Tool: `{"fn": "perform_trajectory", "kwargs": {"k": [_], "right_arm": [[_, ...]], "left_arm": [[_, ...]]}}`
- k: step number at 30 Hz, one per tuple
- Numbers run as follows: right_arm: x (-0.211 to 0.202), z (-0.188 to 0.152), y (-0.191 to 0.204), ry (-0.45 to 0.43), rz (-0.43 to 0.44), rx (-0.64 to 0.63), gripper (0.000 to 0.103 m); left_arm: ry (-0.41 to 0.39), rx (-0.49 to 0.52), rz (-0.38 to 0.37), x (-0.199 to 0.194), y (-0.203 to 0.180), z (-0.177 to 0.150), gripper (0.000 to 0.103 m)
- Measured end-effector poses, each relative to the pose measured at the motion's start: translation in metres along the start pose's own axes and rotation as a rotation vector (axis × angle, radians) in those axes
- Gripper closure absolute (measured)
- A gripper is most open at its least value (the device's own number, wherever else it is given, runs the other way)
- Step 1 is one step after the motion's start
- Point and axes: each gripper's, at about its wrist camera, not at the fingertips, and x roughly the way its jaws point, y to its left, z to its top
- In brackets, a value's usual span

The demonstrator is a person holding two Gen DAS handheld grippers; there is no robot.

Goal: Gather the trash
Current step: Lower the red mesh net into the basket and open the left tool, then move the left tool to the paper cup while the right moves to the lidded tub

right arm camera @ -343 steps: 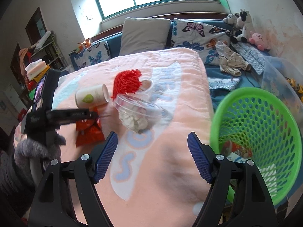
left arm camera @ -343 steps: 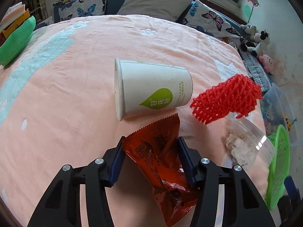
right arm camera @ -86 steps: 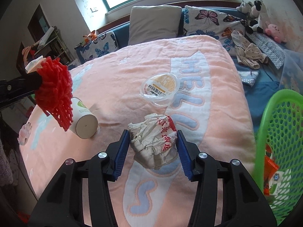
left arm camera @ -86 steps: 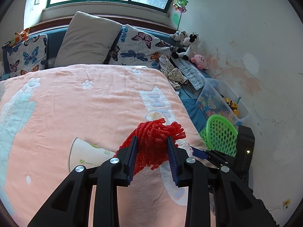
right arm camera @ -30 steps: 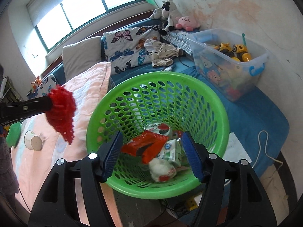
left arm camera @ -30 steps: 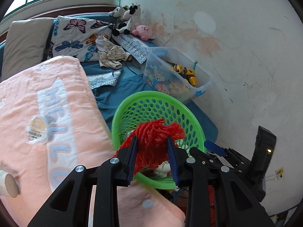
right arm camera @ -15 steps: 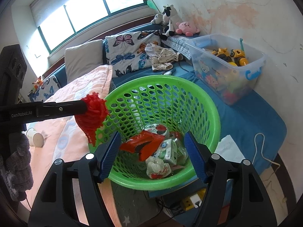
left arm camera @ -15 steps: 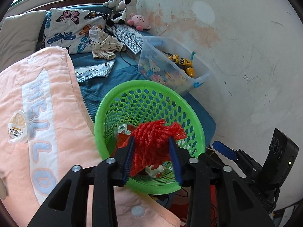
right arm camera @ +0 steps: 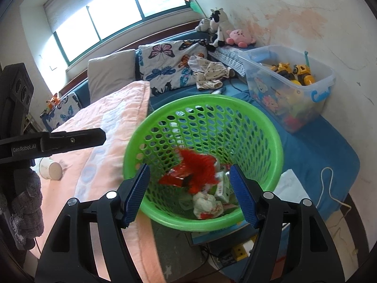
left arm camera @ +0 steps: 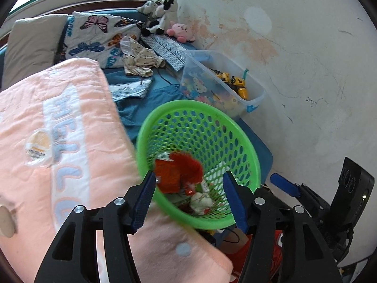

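Note:
A green mesh basket (left arm camera: 205, 108) (right arm camera: 266, 127) stands beside the bed. In it lie the red foam net (left arm camera: 188, 165) (right arm camera: 200, 162), an orange wrapper (left arm camera: 166, 176) (right arm camera: 174, 176), crumpled paper (left arm camera: 201, 201) (right arm camera: 206, 204) and a small carton (right arm camera: 221, 188). My left gripper (left arm camera: 189, 200) is open and empty just above the basket's near rim. My right gripper (right arm camera: 189, 195) is open and empty over the basket. A paper cup (right arm camera: 51, 169) (left arm camera: 6, 219) and a clear plastic lid (left arm camera: 37, 147) lie on the pink blanket.
The pink blanket (left arm camera: 70, 122) (right arm camera: 113, 113) covers the bed left of the basket. A clear toy bin (left arm camera: 223, 89) (right arm camera: 289, 87) stands by the stained wall. Pillows (right arm camera: 169, 59) and plush toys (right arm camera: 219, 30) line the back. A white cord (right arm camera: 329, 188) lies on the blue mat.
My left gripper has opened and the red foam net has dropped into the basket. The right gripper stays open over the basket.

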Motion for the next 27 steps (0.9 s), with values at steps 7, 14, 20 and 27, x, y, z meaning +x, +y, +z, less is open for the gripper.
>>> {"fn": "perform_trajectory", "kwargs": {"k": [7,14,20,27], "right_arm": [[-0.002,0.001,0.027,-0.005,0.04,-0.033,0.029],[0.006,0.004,0.066,0.005,0.09,-0.088,0.027],[0.015,0.009,0.1,0.008,0.131,-0.135,0.025],[0.027,0.018,0.136,0.001,0.164,-0.177,0.022]], "left_arm": [[-0.024,-0.028,0.083,-0.029,0.026,-0.018,0.043],[-0.058,-0.095,0.163,-0.061,0.067,-0.038,0.041],[-0.101,-0.175,0.235,-0.093,0.109,-0.054,0.04],[-0.116,-0.268,0.293,-0.119,0.156,-0.075,0.039]]}}
